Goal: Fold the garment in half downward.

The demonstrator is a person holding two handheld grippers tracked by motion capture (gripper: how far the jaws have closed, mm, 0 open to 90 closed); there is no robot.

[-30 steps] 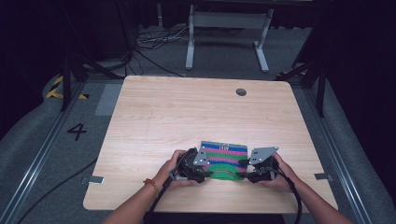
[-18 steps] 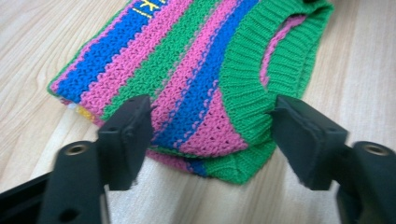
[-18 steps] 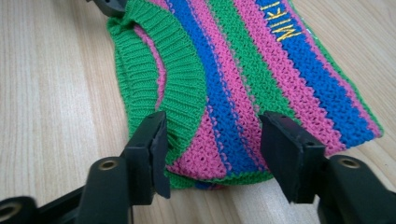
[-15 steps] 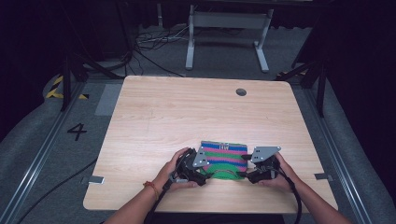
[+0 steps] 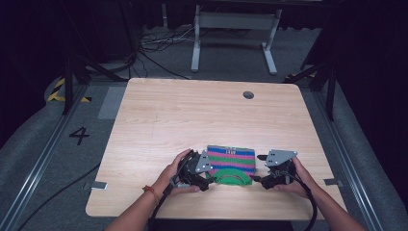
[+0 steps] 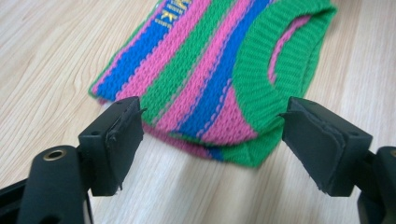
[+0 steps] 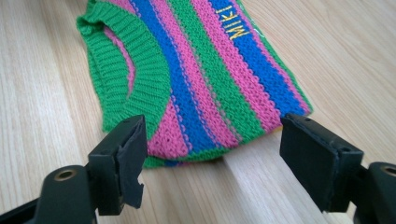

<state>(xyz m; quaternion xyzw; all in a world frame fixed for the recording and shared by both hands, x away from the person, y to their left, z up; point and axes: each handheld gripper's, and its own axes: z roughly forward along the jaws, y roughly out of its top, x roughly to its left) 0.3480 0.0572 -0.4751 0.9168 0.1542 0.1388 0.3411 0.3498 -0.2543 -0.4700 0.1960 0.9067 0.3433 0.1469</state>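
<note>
Now that the folding looks done, we have let go of the sweater near the table's front edge.

Nearest us, our left gripper (image 5: 204,179) and right gripper (image 5: 266,179) flank the striped knit sweater (image 5: 232,162); both sets of jaws have just been opening and stand wide, pads clear of the cloth, nothing between them. From the left gripper view the sweater (image 6: 219,79) lies folded in layers, green collar up. Farther off, the wooden table (image 5: 202,110) is bare. We judge only tidying or withdrawal remains.
</note>
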